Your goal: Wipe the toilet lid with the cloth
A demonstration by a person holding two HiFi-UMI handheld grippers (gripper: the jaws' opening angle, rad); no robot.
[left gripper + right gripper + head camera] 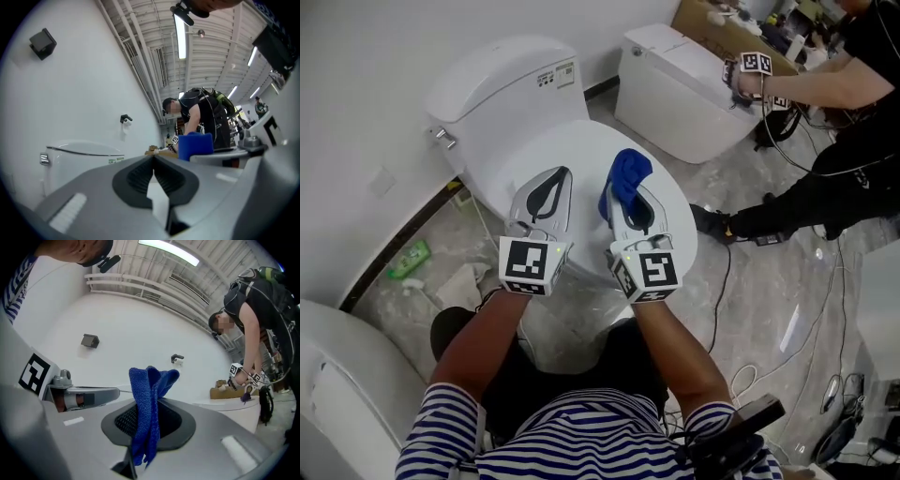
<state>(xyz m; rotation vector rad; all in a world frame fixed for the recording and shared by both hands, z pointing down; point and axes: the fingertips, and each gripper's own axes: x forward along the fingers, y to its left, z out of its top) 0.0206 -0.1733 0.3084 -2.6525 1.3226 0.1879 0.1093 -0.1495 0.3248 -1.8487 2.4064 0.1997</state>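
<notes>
So, right jaws: closed on a blue cloth [147,394], which is pinched between the dark pads of the right gripper [627,208].
Cloth: it stands up in folds past the jaw tips and a short end hangs out behind the pads. From the head view it bunches just ahead of the tips, over the far part of the toilet lid [581,150].
Left jaws: tips pressed together with nothing between them. Only a small gap behind the tips of the left gripper [153,159] shows white.
Spacing: both grippers lie side by side, close but apart, with the cloth just to the right of the left jaws.
Under the jaws: the shut white lid lies beneath both grippers; whether the jaws or the cloth touch it cannot be told.
Beyond the jaws: the toilet's tank [502,80] stands against the white wall, past both sets of tips.
Far right of the jaws: a second toilet [675,89] stands well apart, and another person [853,112] bends over it with a marker cube [757,64] at the hand.
Left of the jaws: a green packet [411,261] lies on the grey floor near the wall.
Behind the jaws: bare forearms lead back from the two marker cubes to a striped shirt [581,436].
Right, on the floor: loose cables [825,309] trail over the tiles.
</notes>
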